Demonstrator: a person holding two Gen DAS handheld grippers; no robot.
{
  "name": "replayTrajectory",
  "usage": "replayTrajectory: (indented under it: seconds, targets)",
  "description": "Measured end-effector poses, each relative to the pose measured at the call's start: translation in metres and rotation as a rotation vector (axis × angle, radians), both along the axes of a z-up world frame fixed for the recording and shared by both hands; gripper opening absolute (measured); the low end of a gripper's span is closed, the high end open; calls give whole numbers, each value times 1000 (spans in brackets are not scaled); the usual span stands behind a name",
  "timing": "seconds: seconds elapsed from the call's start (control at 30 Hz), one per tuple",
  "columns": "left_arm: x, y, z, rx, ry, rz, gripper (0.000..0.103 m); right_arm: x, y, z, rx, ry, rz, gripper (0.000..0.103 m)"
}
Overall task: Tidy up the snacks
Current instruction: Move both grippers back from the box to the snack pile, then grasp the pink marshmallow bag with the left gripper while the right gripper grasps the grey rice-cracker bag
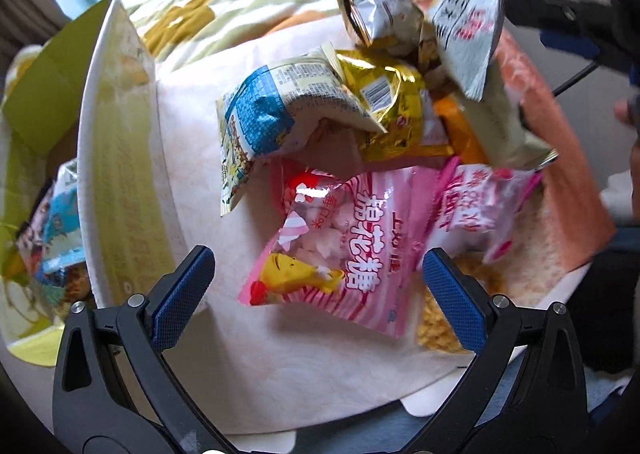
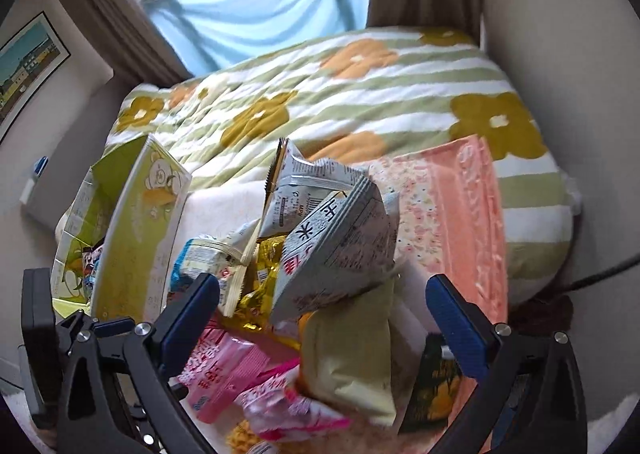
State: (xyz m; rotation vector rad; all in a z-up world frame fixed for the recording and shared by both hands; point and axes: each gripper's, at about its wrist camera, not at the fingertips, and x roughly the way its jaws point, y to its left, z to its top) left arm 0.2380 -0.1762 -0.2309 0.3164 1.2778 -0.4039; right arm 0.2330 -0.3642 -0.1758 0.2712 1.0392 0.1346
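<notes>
A heap of snack packets lies on a white cloth [image 1: 192, 157] on the bed. A pink marshmallow bag [image 1: 340, 254] lies nearest my left gripper [image 1: 318, 274], which is open just above its near end. Behind it are a blue-and-white packet [image 1: 264, 109], a gold packet [image 1: 384, 101] and grey-white packets [image 1: 472, 33]. My right gripper [image 2: 322, 302] is open over the heap, with a grey-white packet [image 2: 340, 250] and a pale green packet [image 2: 348, 358] between its fingers, not gripped. Pink bags [image 2: 224, 374] lie at its lower left.
A green-and-white box [image 1: 120, 157] stands open at the left with some packets [image 1: 56, 230] inside; it also shows in the right wrist view [image 2: 136, 230]. A pink box [image 2: 468, 221] lies on the right. The flowered quilt [image 2: 320, 93] and window lie behind.
</notes>
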Motion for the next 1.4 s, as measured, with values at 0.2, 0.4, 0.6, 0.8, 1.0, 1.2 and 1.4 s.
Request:
replayTrajectory:
  seconds: [0.2,0.4,0.6,0.8,1.0,1.2,1.4]
  targets:
    - [-3,-19,-3,57,-24,-36,103,17,-4,-17,34,20,17,103]
    - [8,-26,-35,58,50,-47,103,27,-6,-25,36,40,6,103]
    - [20,-18,-57,-20,129,-10,103,37,-2,-34,18,67,4,103]
    - [26,-12,-64,-75,158,-27,98,44,-2,-40,11,78,-15,103]
    - [32,-9,-62,-92,153,-44,74,48,-1,-45,6,85,-16,103]
    - [30,-4,-60,-120,170,-28,65,53,1,-50,7,97,-17,103]
    - [19,1,-54,-133,178,-3,65,55,4,-53,0,102,-10,99]
